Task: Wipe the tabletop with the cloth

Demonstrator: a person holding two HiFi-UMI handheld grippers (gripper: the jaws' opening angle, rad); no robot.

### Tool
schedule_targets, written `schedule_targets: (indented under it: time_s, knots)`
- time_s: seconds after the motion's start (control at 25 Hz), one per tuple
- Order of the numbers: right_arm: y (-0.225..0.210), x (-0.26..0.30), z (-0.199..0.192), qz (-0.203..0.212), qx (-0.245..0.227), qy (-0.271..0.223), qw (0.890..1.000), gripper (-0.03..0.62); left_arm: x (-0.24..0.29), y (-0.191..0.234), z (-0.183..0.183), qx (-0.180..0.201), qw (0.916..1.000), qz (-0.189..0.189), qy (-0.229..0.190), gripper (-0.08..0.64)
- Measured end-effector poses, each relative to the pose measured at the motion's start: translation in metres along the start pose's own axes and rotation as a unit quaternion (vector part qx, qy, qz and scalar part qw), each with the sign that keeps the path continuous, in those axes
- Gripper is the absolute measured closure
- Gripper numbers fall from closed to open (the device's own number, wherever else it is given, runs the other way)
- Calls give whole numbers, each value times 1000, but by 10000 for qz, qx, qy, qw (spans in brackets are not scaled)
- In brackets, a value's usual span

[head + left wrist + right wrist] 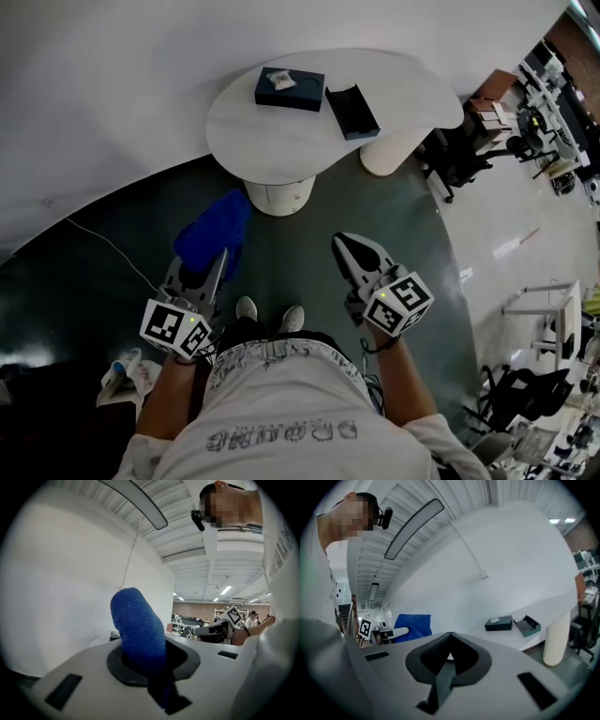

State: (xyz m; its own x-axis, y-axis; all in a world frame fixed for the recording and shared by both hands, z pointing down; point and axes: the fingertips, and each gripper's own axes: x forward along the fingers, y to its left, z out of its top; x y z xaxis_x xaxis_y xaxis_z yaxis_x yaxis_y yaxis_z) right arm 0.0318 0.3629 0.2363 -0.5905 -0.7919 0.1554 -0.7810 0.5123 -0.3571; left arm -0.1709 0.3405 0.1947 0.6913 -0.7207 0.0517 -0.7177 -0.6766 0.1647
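A blue cloth (214, 234) is seen clamped between the fingers of the left gripper (202, 267), its loose end bunched and standing up past the fingertips. The cloth is held out over the dark green floor (394, 234), near the pedestal (278, 195) of a white desk (281, 141) but not touching the desktop. The right gripper (349, 248) is carried level with the left one and apart from it; its fingers are pressed together with nothing caught between them. Both grippers are pointed towards the desk. Two things are shown lying close together at the far side of the desktop: a dark blue box (290, 89) with a pale patch on its top, and, just to its right, an open dark tray (352, 111). A second, cream-coloured leg (389, 150) is visible under the desk's right end. A pair of pale shoes (247, 307) is seen on the floor between the two grippers, below the person's patterned white shirt (281, 394). Office chairs and cluttered workstations (553, 103) are seen at the right edge.
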Motion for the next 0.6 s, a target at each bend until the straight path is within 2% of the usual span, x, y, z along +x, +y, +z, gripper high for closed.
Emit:
schedule_targets:
  time_s: [0.44, 0.6]
  knots:
    - [-20, 7, 0, -28, 49, 49, 10000, 584, 15, 10, 3, 31, 9999, 110, -10, 486]
    - [-30, 17, 4, -55, 26, 73, 10000, 584, 27, 24, 1, -68, 9999, 140, -29, 486]
